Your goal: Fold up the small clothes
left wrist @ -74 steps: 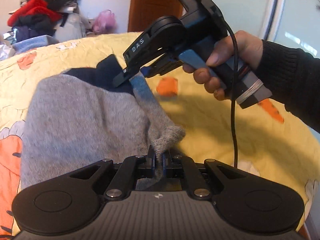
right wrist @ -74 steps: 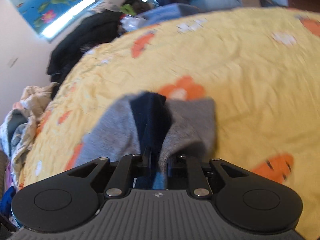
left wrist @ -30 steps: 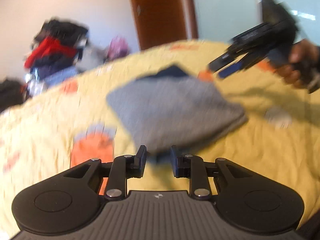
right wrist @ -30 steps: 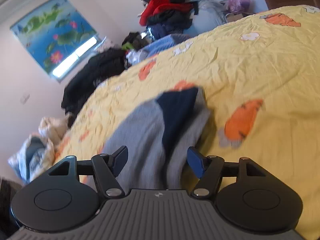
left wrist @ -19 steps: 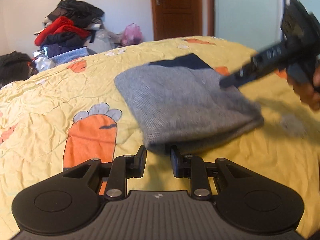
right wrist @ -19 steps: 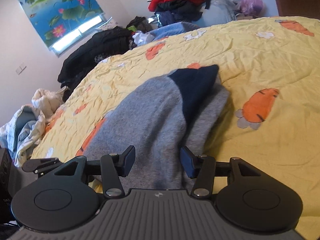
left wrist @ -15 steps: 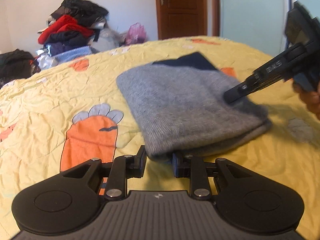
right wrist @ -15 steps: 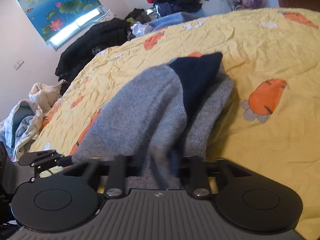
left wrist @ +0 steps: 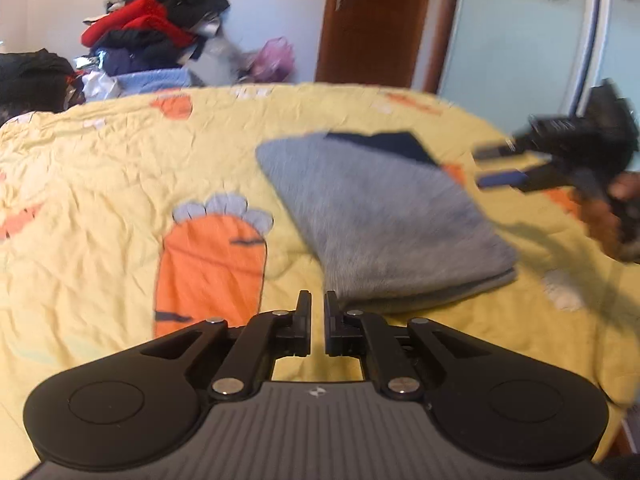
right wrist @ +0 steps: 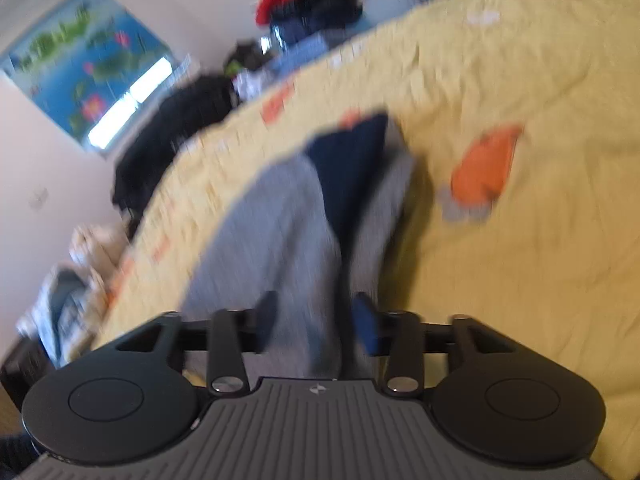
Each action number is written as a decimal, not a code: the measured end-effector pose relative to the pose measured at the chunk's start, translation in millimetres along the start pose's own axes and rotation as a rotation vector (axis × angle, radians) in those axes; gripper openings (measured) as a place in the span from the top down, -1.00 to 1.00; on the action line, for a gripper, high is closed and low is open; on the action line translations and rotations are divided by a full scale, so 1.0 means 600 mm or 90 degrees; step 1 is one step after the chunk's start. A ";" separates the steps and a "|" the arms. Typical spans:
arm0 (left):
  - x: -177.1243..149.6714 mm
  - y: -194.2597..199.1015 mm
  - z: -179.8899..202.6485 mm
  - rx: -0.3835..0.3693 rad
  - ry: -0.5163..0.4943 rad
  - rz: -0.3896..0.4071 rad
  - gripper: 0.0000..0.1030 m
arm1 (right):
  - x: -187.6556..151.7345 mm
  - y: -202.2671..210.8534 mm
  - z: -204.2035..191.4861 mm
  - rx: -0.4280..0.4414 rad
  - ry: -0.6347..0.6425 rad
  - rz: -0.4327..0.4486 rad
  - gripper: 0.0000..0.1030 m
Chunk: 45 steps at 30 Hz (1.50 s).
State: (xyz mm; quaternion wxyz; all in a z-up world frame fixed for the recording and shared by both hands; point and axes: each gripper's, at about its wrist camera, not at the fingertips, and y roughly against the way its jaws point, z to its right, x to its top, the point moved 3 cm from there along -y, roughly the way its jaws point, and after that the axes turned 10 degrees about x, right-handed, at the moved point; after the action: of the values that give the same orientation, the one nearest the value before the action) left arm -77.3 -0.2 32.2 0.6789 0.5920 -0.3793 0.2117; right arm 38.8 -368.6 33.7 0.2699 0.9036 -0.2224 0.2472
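1. Two tools are now off the garment. The grey sweater (left wrist: 384, 216) lies folded flat on the yellow bed (left wrist: 100, 184), right of centre, its navy part at the far edge.
2. Left tool (left wrist: 316, 308): the jaws have just been closing and now stand almost together with nothing between them, just left of the sweater's near corner.
3. Right tool (right wrist: 316, 320): the jaws have just been opening and stand partly apart. Grey cloth shows between them; blur hides whether the pads touch it. In the left view this tool sits off the sweater's right edge.
4. Compared with moments ago, when both tools pinched cloth, the fold appears laid down. Judgement: this fold is done; a further fold or smoothing may remain.
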 end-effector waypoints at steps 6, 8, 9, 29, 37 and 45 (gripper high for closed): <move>0.065 -0.010 -0.009 0.007 0.112 0.050 0.86 | 0.106 -0.057 0.050 -0.016 -0.052 0.070 -0.24; 0.084 -0.035 0.018 -0.015 0.122 0.059 0.86 | 0.123 -0.100 0.062 -0.031 -0.056 0.052 -0.16; 0.089 -0.053 0.034 -0.032 0.119 0.053 0.86 | 0.127 -0.123 0.067 -0.048 -0.055 0.034 -0.14; 0.106 -0.149 -0.039 -0.085 0.288 -0.038 -0.22 | 0.044 -0.038 0.085 -0.039 -0.073 0.056 -0.91; 0.133 -0.284 -0.046 -0.192 0.411 -0.141 -0.17 | 0.017 -0.123 0.082 0.038 -0.126 -0.012 -0.74; 0.167 -0.245 -0.047 -0.122 0.317 -0.090 0.43 | 0.021 -0.170 0.038 0.033 -0.094 -0.026 0.29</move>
State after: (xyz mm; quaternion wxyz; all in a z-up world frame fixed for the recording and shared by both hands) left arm 101.0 -19.8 14.1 0.8172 0.4798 -0.1767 0.2661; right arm 110.8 -308.4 -14.5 0.2343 0.9303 -0.2171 0.1803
